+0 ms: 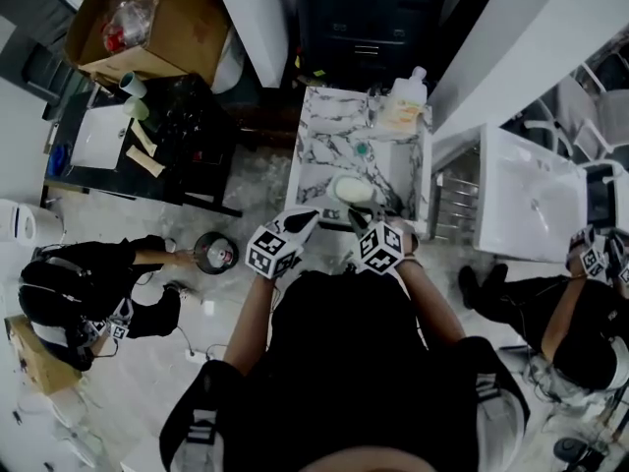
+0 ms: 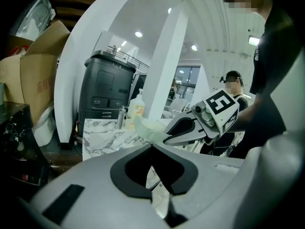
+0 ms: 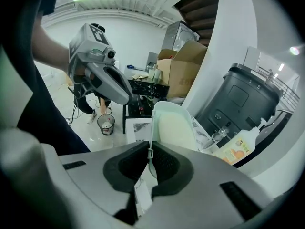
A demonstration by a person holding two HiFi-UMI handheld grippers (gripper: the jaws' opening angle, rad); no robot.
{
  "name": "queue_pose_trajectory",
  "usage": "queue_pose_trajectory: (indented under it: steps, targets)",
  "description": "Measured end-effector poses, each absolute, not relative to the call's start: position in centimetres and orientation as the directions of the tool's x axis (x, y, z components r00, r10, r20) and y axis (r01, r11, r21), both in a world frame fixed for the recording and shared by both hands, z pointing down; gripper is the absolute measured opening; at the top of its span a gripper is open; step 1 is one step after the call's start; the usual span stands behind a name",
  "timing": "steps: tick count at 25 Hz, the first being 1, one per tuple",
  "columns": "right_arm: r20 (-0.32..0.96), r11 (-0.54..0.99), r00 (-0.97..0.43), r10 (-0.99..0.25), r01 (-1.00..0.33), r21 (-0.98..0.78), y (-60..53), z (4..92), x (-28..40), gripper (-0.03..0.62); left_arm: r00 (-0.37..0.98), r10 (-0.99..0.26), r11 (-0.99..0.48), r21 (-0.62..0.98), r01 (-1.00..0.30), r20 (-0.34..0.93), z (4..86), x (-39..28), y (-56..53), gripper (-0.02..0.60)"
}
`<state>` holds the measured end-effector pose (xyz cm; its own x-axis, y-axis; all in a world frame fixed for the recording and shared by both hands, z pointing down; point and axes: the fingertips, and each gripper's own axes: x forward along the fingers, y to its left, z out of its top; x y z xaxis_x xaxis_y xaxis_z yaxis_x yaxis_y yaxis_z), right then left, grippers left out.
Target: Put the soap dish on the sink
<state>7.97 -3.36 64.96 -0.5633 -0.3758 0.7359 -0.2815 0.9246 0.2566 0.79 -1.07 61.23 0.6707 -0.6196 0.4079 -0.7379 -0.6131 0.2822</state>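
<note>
The pale green soap dish [image 1: 354,191] hangs over the front part of the marble sink top [image 1: 329,141], and I cannot tell if it touches. My right gripper [image 1: 362,220] is shut on its near rim. In the right gripper view the dish [image 3: 175,127] sticks up from the shut gripper [image 3: 150,151], its hollow facing the camera. My left gripper [image 1: 301,220] hovers just left of the dish with its jaws shut on nothing. In the left gripper view its gripper [image 2: 152,147] points at the dish [image 2: 148,129], which is held by the right gripper [image 2: 167,138].
A soap bottle [image 1: 409,99] and a faucet [image 2: 121,116] stand at the back of the sink top. A black cabinet [image 1: 369,18] is behind it, and a white basin [image 1: 526,205] to the right. On the left are a cardboard box [image 1: 147,18], a black table [image 1: 157,141], a small bin [image 1: 214,252] and a crouching person [image 1: 88,293].
</note>
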Motion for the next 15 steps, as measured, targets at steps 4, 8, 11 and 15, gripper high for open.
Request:
queue_pose_trajectory:
  steps: [4,8,11,15]
  targets:
    - [0.730,0.931,-0.580,-0.362,-0.260,0.255,-3.6,65.1,8.5,0.015,0.656,-0.630,-0.595,0.284,-0.752,0.416,61.6,1.6,-0.9,-0.002]
    - [0.735,0.937,-0.582,-0.347,-0.245,0.248,-3.7,65.7,9.3,0.015,0.646,-0.634,-0.588,0.277,-0.760,0.425,61.8,2.5,-0.9,-0.002]
    - [0.736,0.940,-0.586,-0.339,-0.238,0.243,-3.6,66.1,9.7,0.015,0.641,-0.634,-0.586,0.272,-0.763,0.434,61.9,3.0,-0.7,-0.002]
    - [0.736,0.941,-0.587,-0.337,-0.225,0.252,-3.7,66.3,10.1,0.015,0.635,-0.636,-0.583,0.266,-0.768,0.440,61.8,3.3,-0.7,-0.002]
